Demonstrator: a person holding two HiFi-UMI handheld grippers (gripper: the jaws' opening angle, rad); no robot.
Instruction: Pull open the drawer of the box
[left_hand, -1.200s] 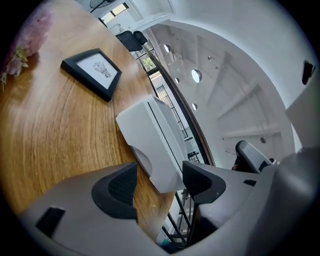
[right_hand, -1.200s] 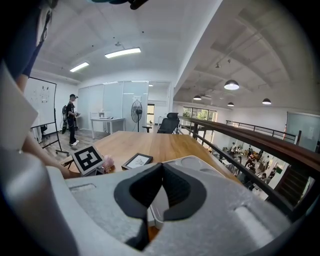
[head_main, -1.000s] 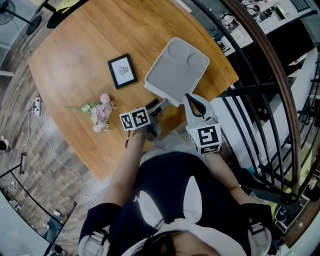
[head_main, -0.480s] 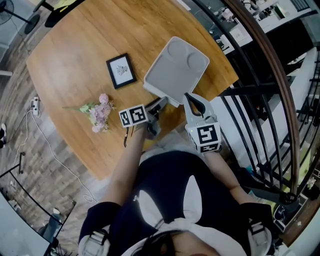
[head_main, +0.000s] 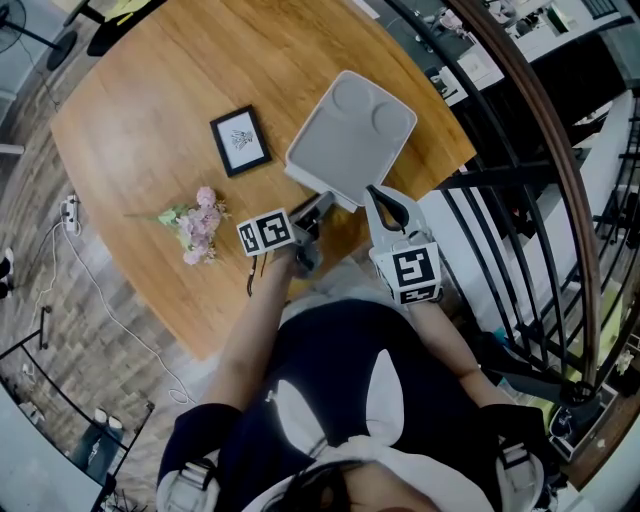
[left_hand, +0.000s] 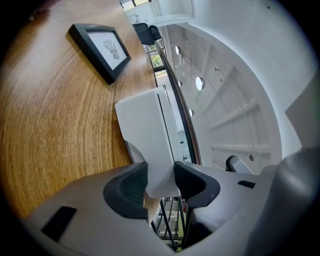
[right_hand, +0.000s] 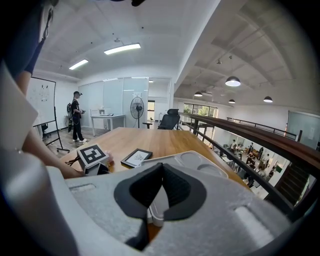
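Note:
The white box (head_main: 350, 135) lies on the wooden table (head_main: 150, 110), with two round dimples in its top. My left gripper (head_main: 318, 208) is at its near-left end. In the left gripper view its jaws have just been closing, and the box's end (left_hand: 150, 135) sits between them with both dark pads (left_hand: 131, 186) against it. My right gripper (head_main: 378, 195) rests at the box's near-right side. Its jaws (right_hand: 161, 172) are shut tip to tip over the box (right_hand: 200, 162). A white edge shows in the gap below the tips; whether it is pinched I cannot tell.
A black picture frame (head_main: 240, 141) lies left of the box, and a pink flower sprig (head_main: 200, 222) lies nearer the table's edge. A dark railing (head_main: 520, 150) runs close along the right. A person (right_hand: 76, 116) stands far across the room.
The left gripper's marker cube has rolled slightly at the box's near end. The box and the right gripper have stayed where they were.

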